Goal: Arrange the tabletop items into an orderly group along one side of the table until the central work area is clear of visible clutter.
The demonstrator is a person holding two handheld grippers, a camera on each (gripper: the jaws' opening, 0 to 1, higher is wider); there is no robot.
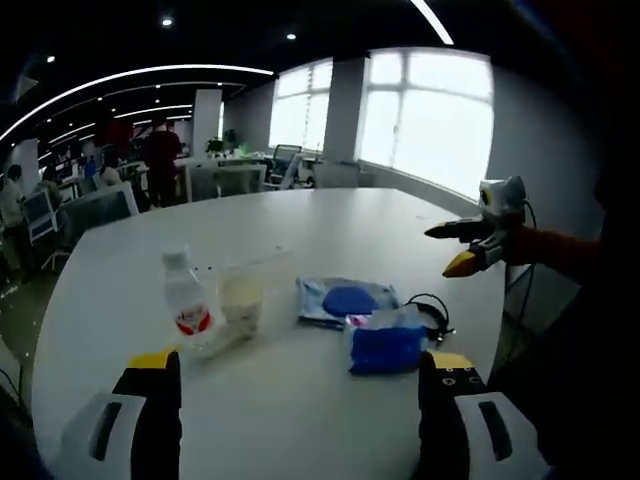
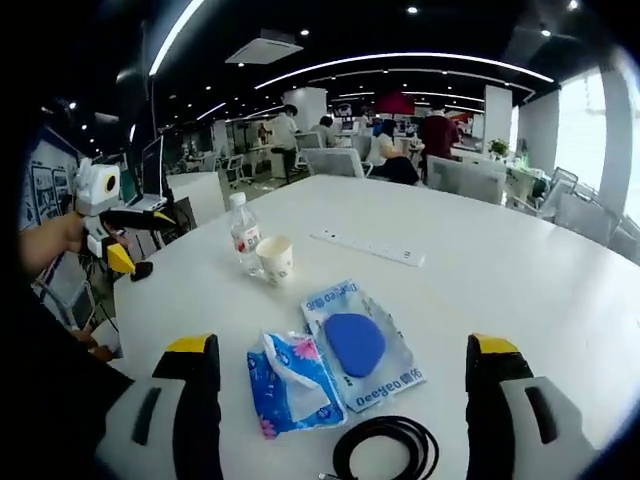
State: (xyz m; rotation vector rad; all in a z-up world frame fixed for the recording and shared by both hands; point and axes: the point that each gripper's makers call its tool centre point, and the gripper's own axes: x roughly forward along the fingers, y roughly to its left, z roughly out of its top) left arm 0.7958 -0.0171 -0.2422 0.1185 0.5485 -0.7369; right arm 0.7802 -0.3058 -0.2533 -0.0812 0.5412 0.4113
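A clear water bottle (image 1: 185, 300) with a red label and a paper cup (image 1: 241, 300) stand together on the white table (image 1: 300, 225). To their right lie a clear pouch holding a blue pad (image 1: 345, 300), a blue tissue pack (image 1: 385, 345) and a coiled black cable (image 1: 432, 310). My left gripper (image 1: 300, 360) is open, short of these items. My right gripper (image 1: 442, 252) hovers open past the table's right edge. In the right gripper view, my right gripper (image 2: 340, 345) is open over the pouch (image 2: 358, 345), tissue pack (image 2: 290, 385) and cable (image 2: 385, 450). The bottle (image 2: 243, 235) and cup (image 2: 275, 258) stand farther off, with the left gripper (image 2: 140, 240) open at the left.
A white power strip (image 2: 368, 247) lies on the table beyond the pouch. Office desks, chairs and several people fill the room behind. Large windows (image 1: 430, 115) line one wall. The table edge (image 1: 495, 300) runs close to the cable.
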